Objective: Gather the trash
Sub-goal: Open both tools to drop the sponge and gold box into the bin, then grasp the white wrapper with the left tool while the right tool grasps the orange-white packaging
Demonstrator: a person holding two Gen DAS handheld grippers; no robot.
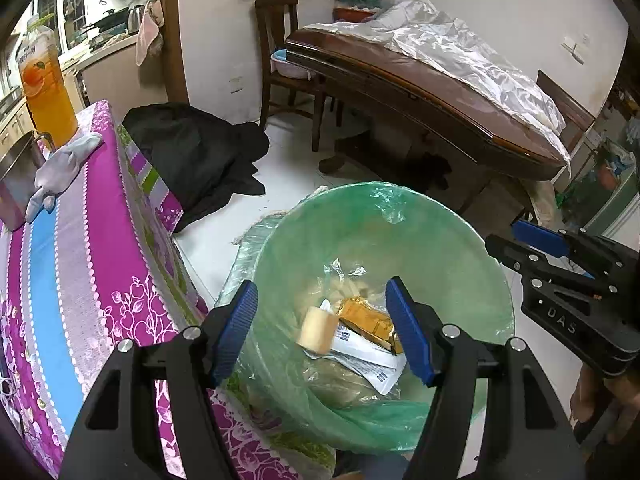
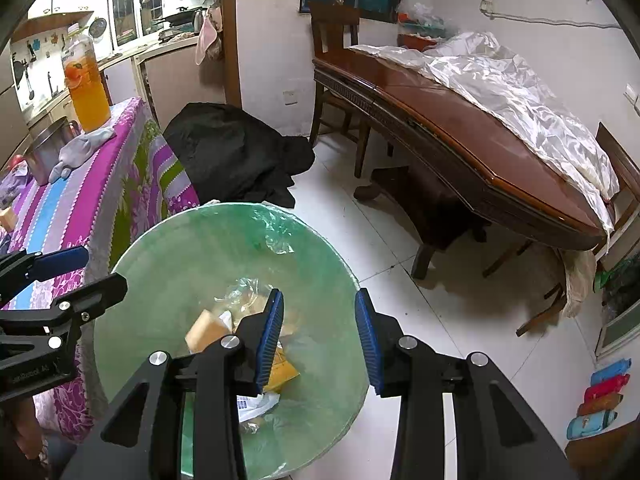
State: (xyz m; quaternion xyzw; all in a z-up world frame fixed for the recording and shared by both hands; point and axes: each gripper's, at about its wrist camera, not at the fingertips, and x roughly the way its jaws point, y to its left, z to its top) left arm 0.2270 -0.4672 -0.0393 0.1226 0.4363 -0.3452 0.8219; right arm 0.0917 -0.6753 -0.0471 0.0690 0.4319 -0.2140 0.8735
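Note:
A trash bin lined with a green plastic bag point(image 1: 448, 248) stands on the floor beside the table; it also shows in the right wrist view point(image 2: 168, 272). Inside lie a yellow wrapper point(image 1: 368, 320), white paper point(image 1: 368, 364) and clear plastic. A tan block point(image 1: 318, 330), blurred, is in the air over the trash, below my left gripper point(image 1: 320, 328), which is open and empty. The block also shows in the right wrist view point(image 2: 204, 330). My right gripper point(image 2: 320, 340) is open and empty above the bin's right side, and appears in the left wrist view point(image 1: 540, 248).
A table with a purple floral cloth point(image 1: 100, 240) stands left of the bin, bearing a juice bottle point(image 1: 46, 88), a metal pot point(image 1: 16, 176) and a grey glove point(image 1: 60, 168). A black bag point(image 1: 192, 152) lies on the floor. A dark wooden table point(image 2: 460, 136) with a white sheet stands right.

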